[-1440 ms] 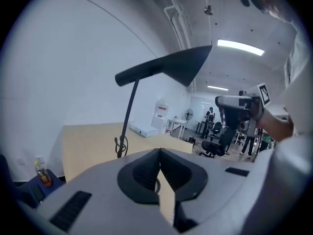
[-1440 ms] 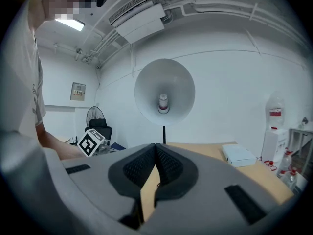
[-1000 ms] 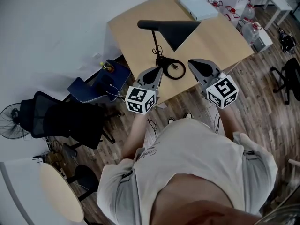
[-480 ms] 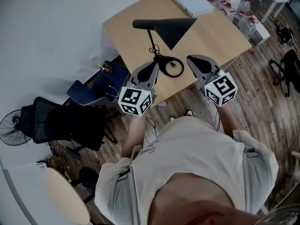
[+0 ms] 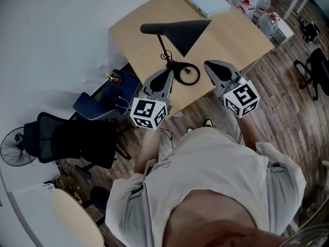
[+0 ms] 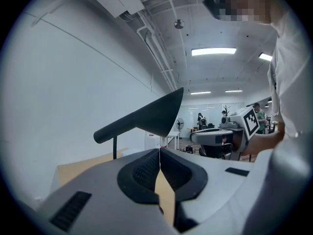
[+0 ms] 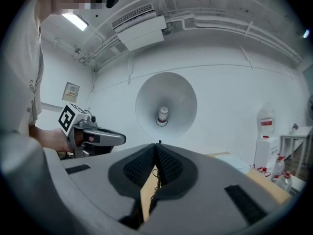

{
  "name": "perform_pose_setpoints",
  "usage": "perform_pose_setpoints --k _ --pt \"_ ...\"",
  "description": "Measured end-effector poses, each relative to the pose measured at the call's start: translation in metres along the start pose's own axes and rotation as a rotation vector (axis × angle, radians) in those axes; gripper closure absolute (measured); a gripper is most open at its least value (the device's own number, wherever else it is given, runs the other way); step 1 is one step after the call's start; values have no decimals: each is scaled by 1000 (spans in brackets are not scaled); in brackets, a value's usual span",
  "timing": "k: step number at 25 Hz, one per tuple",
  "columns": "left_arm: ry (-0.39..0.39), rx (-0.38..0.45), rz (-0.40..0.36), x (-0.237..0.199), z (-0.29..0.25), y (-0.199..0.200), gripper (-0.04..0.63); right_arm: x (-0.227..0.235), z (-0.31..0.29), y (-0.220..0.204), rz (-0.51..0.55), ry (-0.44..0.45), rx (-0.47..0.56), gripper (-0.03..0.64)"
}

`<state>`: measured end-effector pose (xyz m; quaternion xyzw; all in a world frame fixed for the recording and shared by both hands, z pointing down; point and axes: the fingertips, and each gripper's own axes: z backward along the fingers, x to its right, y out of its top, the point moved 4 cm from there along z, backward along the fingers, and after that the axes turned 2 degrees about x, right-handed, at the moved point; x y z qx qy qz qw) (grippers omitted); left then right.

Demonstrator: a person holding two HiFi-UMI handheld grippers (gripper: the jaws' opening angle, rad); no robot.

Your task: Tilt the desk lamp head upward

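A black desk lamp stands on the light wooden table [image 5: 231, 32]. Its cone head [image 5: 190, 32] points right, on a thin stem above a ring base [image 5: 186, 75]. In the left gripper view the head [image 6: 156, 114] shows side-on, above and beyond the tips. The right gripper view looks into the white inside of the shade [image 7: 166, 104], bulb at its centre. My left gripper [image 5: 165, 75] is shut and empty, just left of the base. My right gripper [image 5: 212, 68] is shut and empty, just right of the base. Neither touches the lamp.
A white book-like box [image 5: 206, 1] lies at the table's far side. Left of the table are a blue chair [image 5: 100, 99], a black office chair [image 5: 77, 138] and a floor fan [image 5: 13, 148]. Water bottles [image 5: 267, 19] stand beyond the right edge.
Both grippers have stayed shut near the lamp's base. The left gripper has dropped slightly toward me. The head camera has shifted a little, so the table sits higher in view.
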<state>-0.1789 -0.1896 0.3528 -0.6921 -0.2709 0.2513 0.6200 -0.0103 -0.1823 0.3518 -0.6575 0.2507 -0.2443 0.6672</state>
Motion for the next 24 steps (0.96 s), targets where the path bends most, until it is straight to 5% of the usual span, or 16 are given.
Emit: perform_pose_setpoints --k 24 --pt "-15 4 44 1 3 -10 580 -4 -10 -8 54 21 -12 623"
